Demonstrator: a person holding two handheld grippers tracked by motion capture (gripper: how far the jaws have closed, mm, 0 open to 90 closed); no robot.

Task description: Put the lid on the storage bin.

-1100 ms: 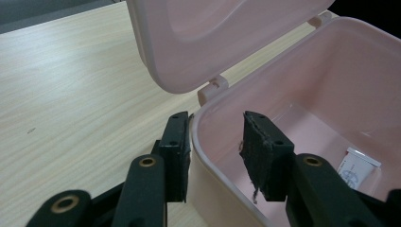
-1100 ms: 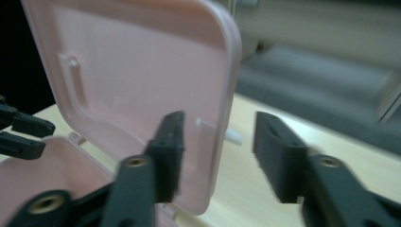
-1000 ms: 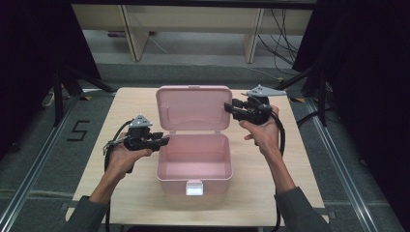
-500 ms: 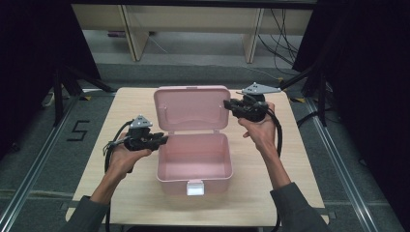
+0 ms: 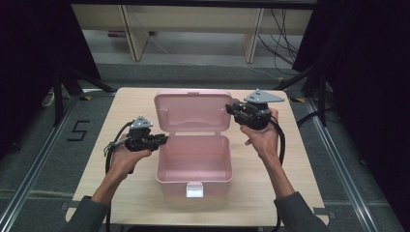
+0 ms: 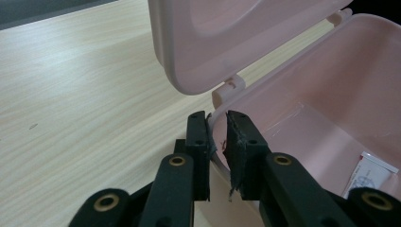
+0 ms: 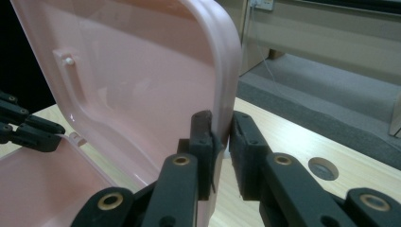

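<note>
A pink plastic box (image 5: 193, 162) stands open in the middle of the table, its lid (image 5: 193, 111) upright at the back. My left gripper (image 5: 163, 140) is at the box's left wall. Its jaws (image 6: 216, 123) have just been closing, with the thin rim (image 6: 213, 118) between them and the pads touching it. My right gripper (image 5: 231, 108) is shut on the lid's right edge (image 7: 222, 71), which runs between its jaws (image 7: 221, 125). The left gripper (image 7: 28, 130) also shows far left in the right gripper view.
A white latch (image 5: 194, 189) sits on the box's front and a paper label (image 6: 373, 172) lies inside. The wooden table (image 5: 300, 159) has a round hole (image 7: 323, 169) near its right edge. Shelving and cables stand behind, with dark curtains on both sides.
The right hand has shifted slightly at the lid's edge. The left hand, the box and the upright lid stand as before.
</note>
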